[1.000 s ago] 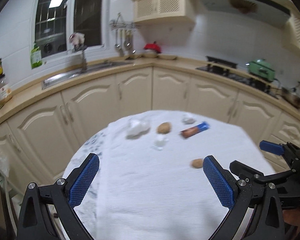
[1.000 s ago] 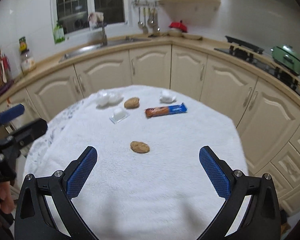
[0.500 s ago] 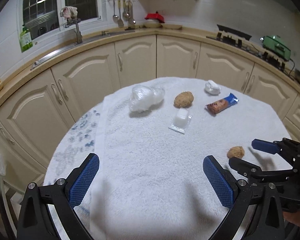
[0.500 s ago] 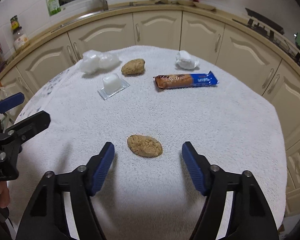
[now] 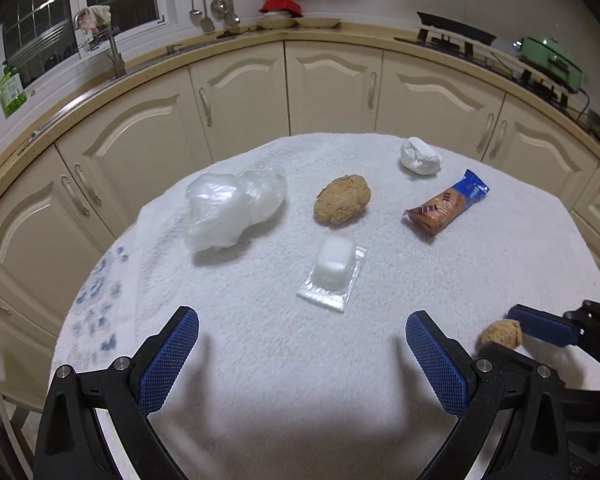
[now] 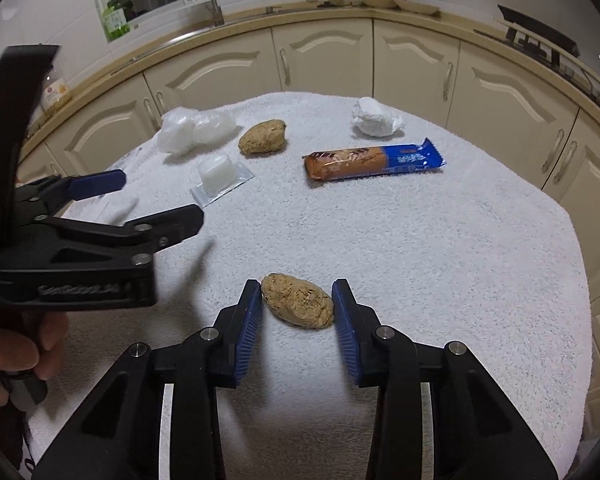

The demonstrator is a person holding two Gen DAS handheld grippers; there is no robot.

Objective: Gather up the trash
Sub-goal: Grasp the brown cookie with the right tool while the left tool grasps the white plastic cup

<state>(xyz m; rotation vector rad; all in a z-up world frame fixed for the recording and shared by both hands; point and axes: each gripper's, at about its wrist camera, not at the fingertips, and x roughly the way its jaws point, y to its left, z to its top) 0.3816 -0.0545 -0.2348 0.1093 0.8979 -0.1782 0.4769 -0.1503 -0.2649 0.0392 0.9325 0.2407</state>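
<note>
Your right gripper [image 6: 297, 305] brackets the first brown lump [image 6: 297, 300], not yet clenched; left gripper [image 5: 302, 354] gapes empty; five pieces wait.

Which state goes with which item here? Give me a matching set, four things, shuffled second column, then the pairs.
Things:
1. near brown lump
2. snack bar
3. plastic bag
4. left claw

States:
A. open, holding nothing
B. crumpled and clear, at the cloth's far left
C. between the right claw's blue pads
D. brown and blue wrapper, lying flat

Pairs: 1-C, 2-D, 3-B, 4-A
</note>
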